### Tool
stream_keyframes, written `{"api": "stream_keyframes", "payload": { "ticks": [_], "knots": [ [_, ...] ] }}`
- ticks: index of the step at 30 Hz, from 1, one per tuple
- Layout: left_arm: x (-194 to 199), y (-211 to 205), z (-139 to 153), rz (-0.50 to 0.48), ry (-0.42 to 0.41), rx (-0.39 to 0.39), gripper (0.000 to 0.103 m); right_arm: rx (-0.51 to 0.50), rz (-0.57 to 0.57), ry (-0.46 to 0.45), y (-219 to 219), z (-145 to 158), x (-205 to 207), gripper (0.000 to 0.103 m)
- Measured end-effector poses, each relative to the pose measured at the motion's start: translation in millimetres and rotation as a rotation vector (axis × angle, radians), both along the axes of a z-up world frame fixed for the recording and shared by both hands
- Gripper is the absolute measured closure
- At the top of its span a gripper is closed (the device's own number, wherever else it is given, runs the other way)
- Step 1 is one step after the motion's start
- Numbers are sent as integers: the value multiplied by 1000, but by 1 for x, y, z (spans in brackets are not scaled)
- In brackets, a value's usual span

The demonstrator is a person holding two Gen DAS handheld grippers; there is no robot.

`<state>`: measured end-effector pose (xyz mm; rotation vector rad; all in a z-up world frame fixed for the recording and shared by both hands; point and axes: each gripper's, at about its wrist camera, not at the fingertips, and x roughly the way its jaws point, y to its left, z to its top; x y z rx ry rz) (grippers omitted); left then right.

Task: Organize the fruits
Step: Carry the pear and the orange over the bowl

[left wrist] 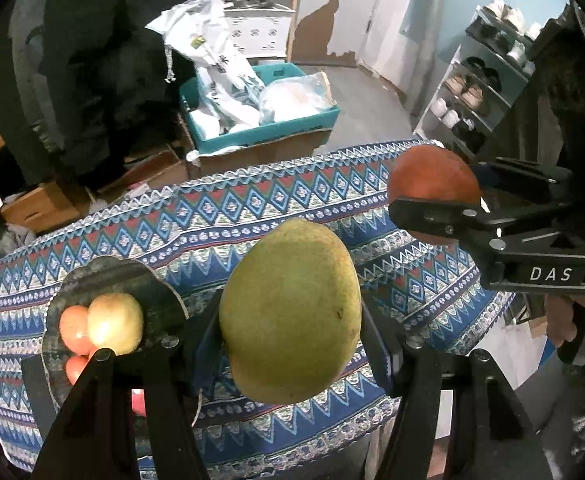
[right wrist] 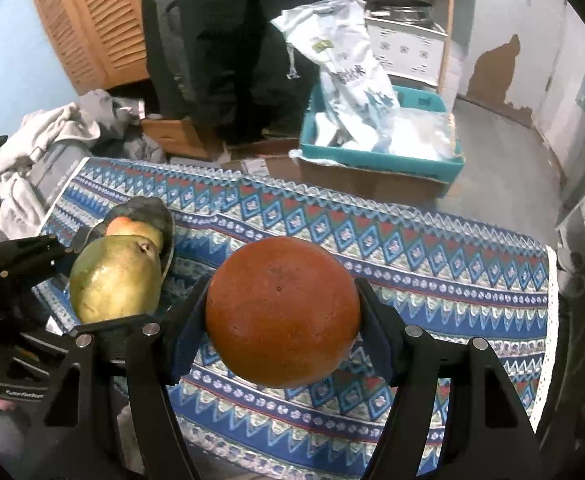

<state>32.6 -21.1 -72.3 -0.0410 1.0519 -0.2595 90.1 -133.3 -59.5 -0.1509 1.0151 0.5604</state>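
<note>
My left gripper (left wrist: 290, 338) is shut on a large green mango (left wrist: 290, 312) and holds it above the patterned tablecloth (left wrist: 252, 208). My right gripper (right wrist: 282, 330) is shut on a round orange fruit (right wrist: 282, 310), also held above the cloth. In the left wrist view the right gripper (left wrist: 432, 196) with the orange fruit (left wrist: 428, 176) is at the right. In the right wrist view the mango (right wrist: 114, 280) in the left gripper is at the left. A dark metal plate (left wrist: 148, 280) at the left holds a yellow-red apple (left wrist: 114, 322) and small orange-red fruits (left wrist: 74, 328).
A teal crate (left wrist: 260, 132) with white bags sits on cardboard boxes beyond the table's far edge. A shoe rack (left wrist: 472, 100) stands at the right. A person in dark clothes (right wrist: 232, 40) stands behind the table. Grey clothes (right wrist: 52, 140) lie heaped at the left.
</note>
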Motion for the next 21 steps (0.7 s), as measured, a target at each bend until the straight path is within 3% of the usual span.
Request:
{"api": "stream_keyframes", "payload": {
  "ticks": [21],
  "knots": [
    [-16,86,-3,150,5,-42,39,0,111,17,93,6,4,34]
  ]
}}
